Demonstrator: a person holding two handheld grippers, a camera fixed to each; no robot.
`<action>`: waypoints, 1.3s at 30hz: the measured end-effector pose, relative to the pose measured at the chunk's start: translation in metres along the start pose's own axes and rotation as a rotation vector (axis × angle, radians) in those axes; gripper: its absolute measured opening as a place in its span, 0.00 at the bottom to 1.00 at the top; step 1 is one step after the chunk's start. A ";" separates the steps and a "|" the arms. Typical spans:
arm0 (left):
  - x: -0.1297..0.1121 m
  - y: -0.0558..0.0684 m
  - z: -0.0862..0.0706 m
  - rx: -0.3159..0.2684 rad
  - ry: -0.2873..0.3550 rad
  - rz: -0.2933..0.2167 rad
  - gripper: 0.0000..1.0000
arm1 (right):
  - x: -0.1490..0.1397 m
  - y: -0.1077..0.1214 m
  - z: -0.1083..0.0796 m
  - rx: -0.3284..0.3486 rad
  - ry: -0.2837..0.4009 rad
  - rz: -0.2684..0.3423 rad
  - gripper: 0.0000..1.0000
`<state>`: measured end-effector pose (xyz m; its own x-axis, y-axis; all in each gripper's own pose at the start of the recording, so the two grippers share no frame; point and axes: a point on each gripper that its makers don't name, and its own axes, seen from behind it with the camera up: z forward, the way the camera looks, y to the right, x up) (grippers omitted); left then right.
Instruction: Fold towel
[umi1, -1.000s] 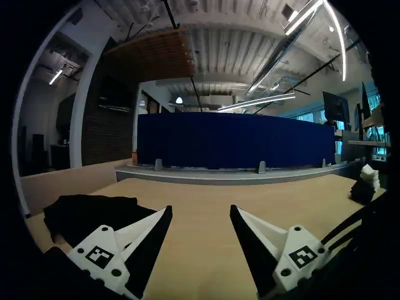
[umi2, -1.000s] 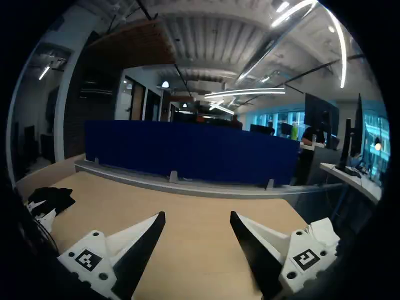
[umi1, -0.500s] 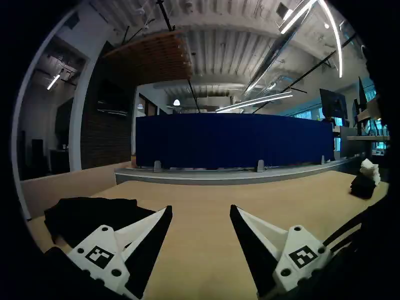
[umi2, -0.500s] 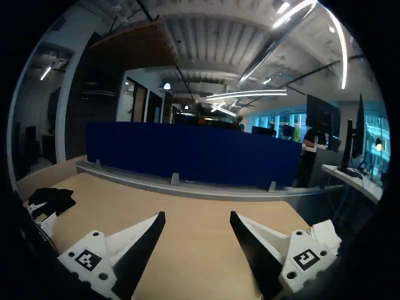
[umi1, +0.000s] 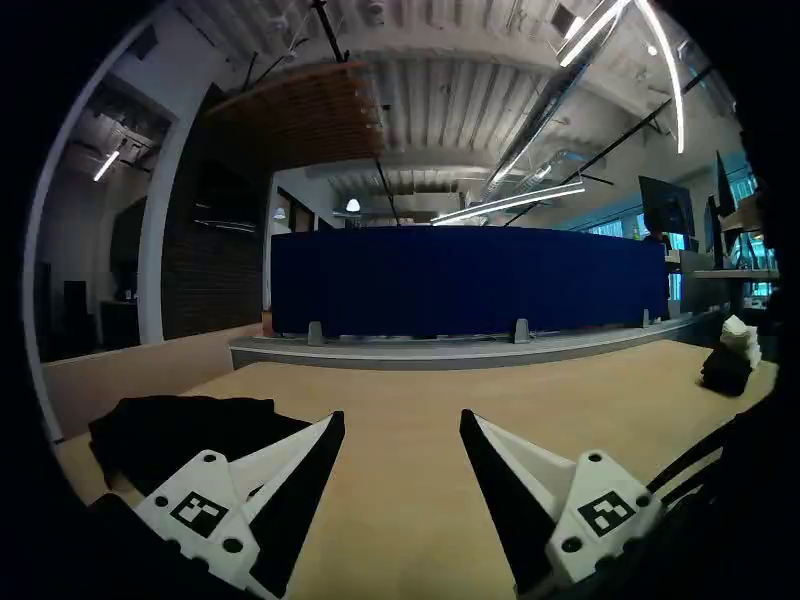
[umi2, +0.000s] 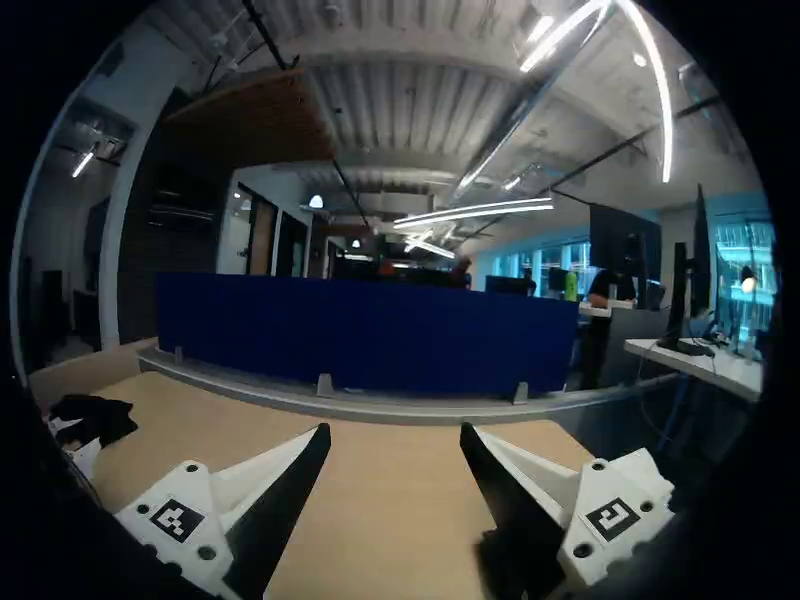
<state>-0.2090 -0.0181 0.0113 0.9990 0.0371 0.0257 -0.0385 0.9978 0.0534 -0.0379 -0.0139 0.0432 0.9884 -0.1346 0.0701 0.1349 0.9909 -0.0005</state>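
Gaping left tongs (umi1: 401, 416) (black towel (umi1: 175, 428) near)

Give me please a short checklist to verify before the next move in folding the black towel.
1. Left gripper open: ok, fingers apart, nothing between them.
2. Right gripper open: ok, fingers apart, nothing between them.
3. Black towel on the table: ok, it lies by the left gripper's left finger.
4. Towel spread flat: not ok, it looks bunched.
5. Towel corners located: cannot tell, the edges are dark and partly hidden behind the finger.
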 end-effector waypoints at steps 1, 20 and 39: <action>0.000 0.000 0.000 0.000 0.000 0.001 0.85 | -0.002 0.003 0.000 -0.003 0.006 0.005 1.00; -0.001 -0.002 0.000 0.000 0.001 0.002 0.85 | -0.100 0.054 -0.002 -0.021 0.014 0.066 1.00; -0.002 -0.002 0.000 0.000 0.001 0.002 0.85 | -0.166 0.063 0.004 -0.015 0.030 0.174 0.99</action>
<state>-0.2105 -0.0203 0.0112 0.9989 0.0391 0.0248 -0.0404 0.9978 0.0532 -0.1941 0.0713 0.0351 0.9986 0.0385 0.0375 -0.0376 0.9990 -0.0251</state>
